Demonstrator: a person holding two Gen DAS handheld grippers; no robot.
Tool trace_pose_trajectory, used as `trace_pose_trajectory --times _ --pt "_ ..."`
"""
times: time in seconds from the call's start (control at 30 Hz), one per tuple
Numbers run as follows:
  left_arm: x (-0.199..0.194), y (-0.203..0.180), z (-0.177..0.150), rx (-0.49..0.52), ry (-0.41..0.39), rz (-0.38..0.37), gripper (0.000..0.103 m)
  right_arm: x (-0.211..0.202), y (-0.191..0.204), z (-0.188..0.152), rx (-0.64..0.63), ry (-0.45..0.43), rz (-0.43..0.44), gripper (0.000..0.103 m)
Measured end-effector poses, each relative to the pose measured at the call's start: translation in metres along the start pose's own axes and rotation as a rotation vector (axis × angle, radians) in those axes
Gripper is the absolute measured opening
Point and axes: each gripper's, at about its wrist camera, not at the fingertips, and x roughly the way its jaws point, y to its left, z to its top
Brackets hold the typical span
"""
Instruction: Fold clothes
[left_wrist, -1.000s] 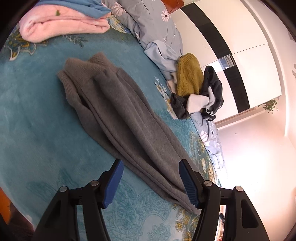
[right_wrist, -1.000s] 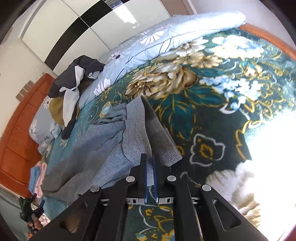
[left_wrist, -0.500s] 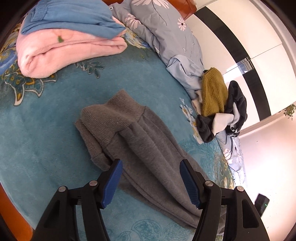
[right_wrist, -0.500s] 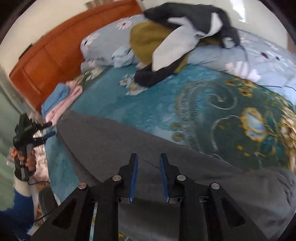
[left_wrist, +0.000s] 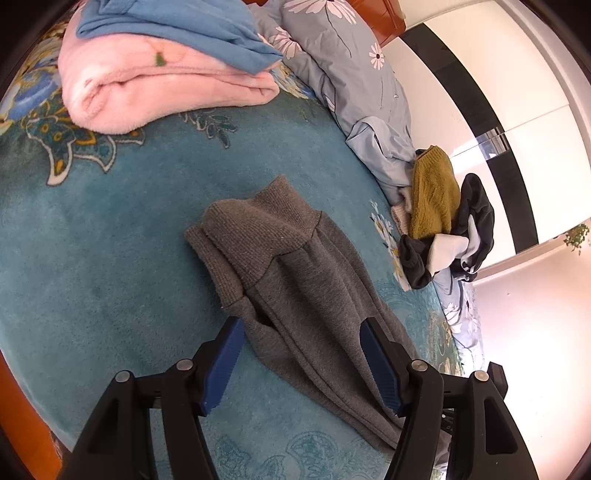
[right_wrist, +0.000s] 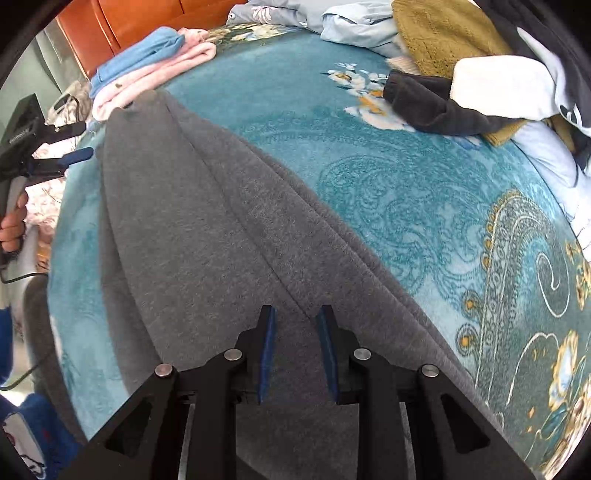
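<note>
Left wrist view first: grey trousers (left_wrist: 295, 291) lie lengthwise on the teal bed cover (left_wrist: 92, 266), ribbed waistband near frame centre, legs trailing to the lower right, apparently laid out flat ready for a fold. The left tongs (left_wrist: 301, 363) stand wide open, straddling the cloth just below the waistband and gripping nothing. Folded pink and blue items (left_wrist: 166, 70) sit upper left, presumably finished; an unsorted heap (left_wrist: 439, 221) waits at right.

Right wrist view: the trousers (right_wrist: 207, 236) fill the centre, running towards the upper left. The right tongs (right_wrist: 295, 347) hover over the fabric, narrowly parted, pads clear of it, holding nothing.
</note>
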Motion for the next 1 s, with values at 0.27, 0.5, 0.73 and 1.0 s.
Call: trace_pose_trajectory --times 0.27,0.5,0.73,1.0 --pt "0.0 0.013 -0.007 -0.046 -0.003 -0.029 0.07 -0.004 0.007 0.005 0.001 0.008 -0.068 0.001" --pt "-0.011 0.019 -0.007 -0.068 -0.032 -0.054 0.07 -0.03 -0.009 0.033 0.045 -0.103 -0.112 0.0" --pt "-0.012 0.026 -0.007 -0.087 -0.035 -0.057 0.071 -0.019 0.01 0.043 -0.108 -0.018 0.016 0.0" --pt "-0.009 0.003 -0.01 -0.02 -0.033 -0.085 0.071 0.01 0.012 0.026 -0.175 0.079 -0.07 0.023"
